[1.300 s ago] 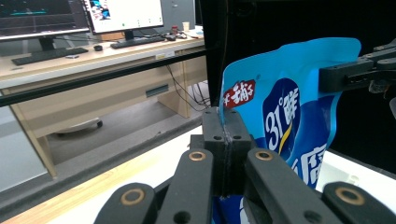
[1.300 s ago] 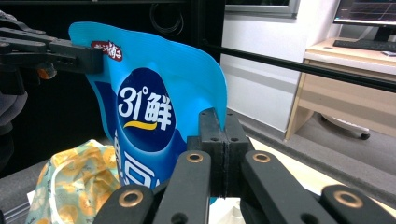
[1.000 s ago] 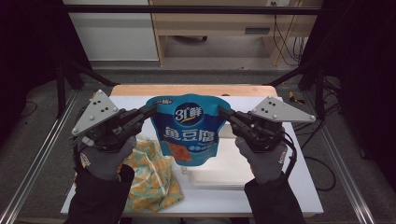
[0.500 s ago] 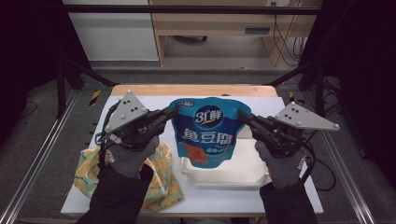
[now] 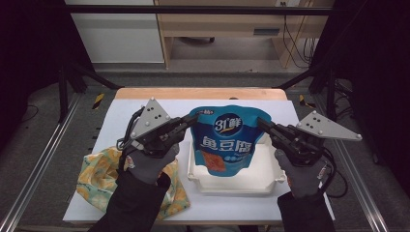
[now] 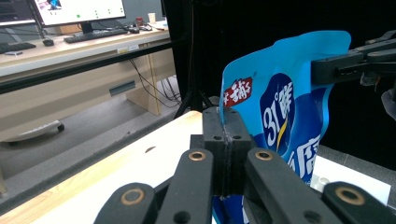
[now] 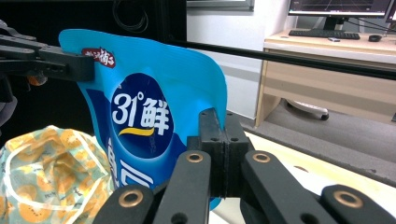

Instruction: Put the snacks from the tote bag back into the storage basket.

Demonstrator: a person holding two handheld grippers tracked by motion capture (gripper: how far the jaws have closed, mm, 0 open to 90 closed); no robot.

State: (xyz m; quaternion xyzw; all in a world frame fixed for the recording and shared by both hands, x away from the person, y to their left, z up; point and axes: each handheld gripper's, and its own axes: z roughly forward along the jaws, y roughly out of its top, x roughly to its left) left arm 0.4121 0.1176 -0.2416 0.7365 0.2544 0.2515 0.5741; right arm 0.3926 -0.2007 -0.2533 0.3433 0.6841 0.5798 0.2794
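Blue and glossy, a snack pouch [image 5: 227, 142] hangs in the air above a white tray [image 5: 278, 180] on a pale table [image 5: 121, 108], stretched between two hand-held grippers. The left gripper [image 5: 189, 121] has its jaws clamped on the pouch's upper left edge; the right gripper [image 5: 261, 123] pinches the upper right edge in the same way. In the left gripper view, the black jaws meet tight on the bag's rim, with the other gripper [image 6: 327, 67] biting the far corner. The right gripper view shows its own jaws closed on the pouch [image 7: 154, 116] low on its near edge, while the left gripper [image 7: 74, 65] grips the top corner opposite. Both of the person's hands wear grey gloves [image 5: 150, 164]. A crumpled cloth [image 5: 99, 176] printed with orange fruit slices lies on the table to the left of the tray, partly under the left forearm. The pouch's lower end dips just within the tray's outline in the high view; whether it touches cannot be told.
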